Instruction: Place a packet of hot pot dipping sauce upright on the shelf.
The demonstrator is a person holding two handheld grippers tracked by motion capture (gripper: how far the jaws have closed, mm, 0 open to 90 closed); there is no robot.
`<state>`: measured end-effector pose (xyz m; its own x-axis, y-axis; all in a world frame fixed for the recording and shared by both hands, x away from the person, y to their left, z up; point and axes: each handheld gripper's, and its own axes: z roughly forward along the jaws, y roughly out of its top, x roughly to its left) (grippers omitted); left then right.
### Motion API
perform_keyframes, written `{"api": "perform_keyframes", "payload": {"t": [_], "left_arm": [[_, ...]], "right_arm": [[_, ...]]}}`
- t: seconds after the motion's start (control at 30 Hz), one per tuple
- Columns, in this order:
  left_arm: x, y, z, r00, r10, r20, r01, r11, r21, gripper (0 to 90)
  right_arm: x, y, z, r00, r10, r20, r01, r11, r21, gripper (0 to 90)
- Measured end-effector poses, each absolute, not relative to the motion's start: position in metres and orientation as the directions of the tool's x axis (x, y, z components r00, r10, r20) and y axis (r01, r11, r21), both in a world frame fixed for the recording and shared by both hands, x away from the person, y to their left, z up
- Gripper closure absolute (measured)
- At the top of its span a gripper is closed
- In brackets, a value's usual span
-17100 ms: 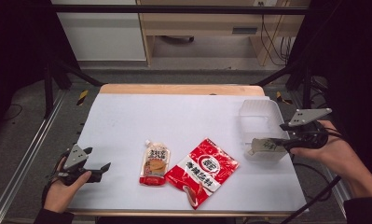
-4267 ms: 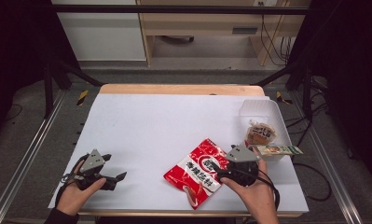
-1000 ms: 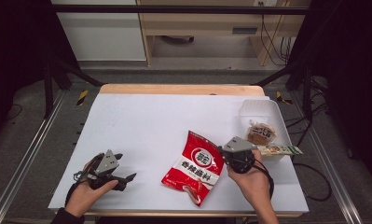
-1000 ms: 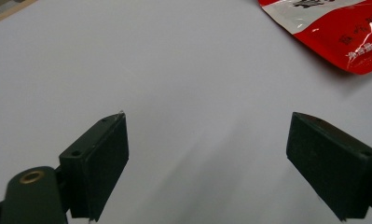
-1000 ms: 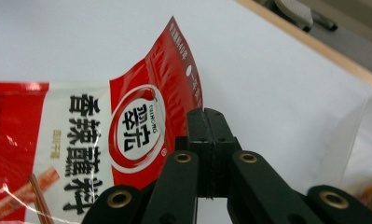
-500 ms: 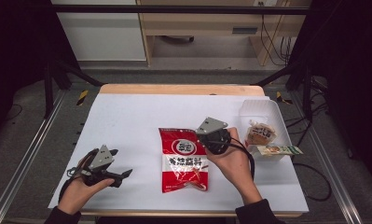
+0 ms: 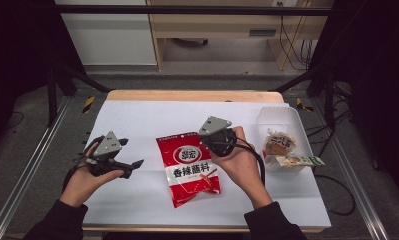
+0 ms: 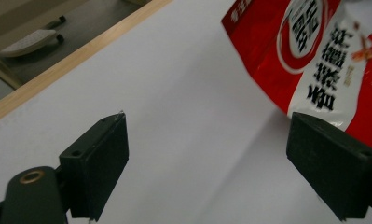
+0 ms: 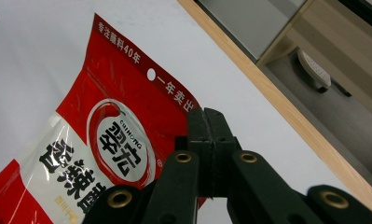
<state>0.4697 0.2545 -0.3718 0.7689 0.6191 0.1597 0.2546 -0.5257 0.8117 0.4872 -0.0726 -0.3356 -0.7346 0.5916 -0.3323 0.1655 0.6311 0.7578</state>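
- Jaws of my right gripper (image 9: pixel 207 140) are clenched on the upper right edge of the red seasoning packet (image 7: pixel 189 167), likely to drag or lift it.
- Left gripper (image 8: pixel 221 163) hangs released beside it, over the counter (image 7: pixel 147 120).
- Packet lies mid-counter; it reads "CUIHONG".
- Clear tray (image 7: pixel 287 117), far right, holds two snacks.

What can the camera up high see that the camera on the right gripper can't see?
The high view takes in the left gripper, jaws apart, the clear tray with a round snack packet inside and a long green packet across its near rim. The right gripper view sees up close its own jaws pressed together at the red bag's edge, and a white hang hole. Both show the red seasoning bag, the white table and the right gripper.
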Motion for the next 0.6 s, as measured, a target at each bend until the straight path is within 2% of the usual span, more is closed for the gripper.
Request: {"api": "perform_keyframes", "payload": {"t": [0.27, 0.6], "left_arm": [[0.483, 0.236, -0.36, 0.804, 0.572, 0.159, 0.234, -0.552, 0.801, 14.1], [0.492, 0.218, -0.366, 0.839, 0.527, 0.138, 0.223, -0.563, 0.796, 19.7]], "right_arm": [[0.487, -0.061, -0.322, -0.753, 0.553, -0.357, 0.124, 0.652, 0.748, 90.0], [0.485, -0.058, -0.313, -0.765, 0.537, -0.356, 0.103, 0.647, 0.755, 90.0]]}}
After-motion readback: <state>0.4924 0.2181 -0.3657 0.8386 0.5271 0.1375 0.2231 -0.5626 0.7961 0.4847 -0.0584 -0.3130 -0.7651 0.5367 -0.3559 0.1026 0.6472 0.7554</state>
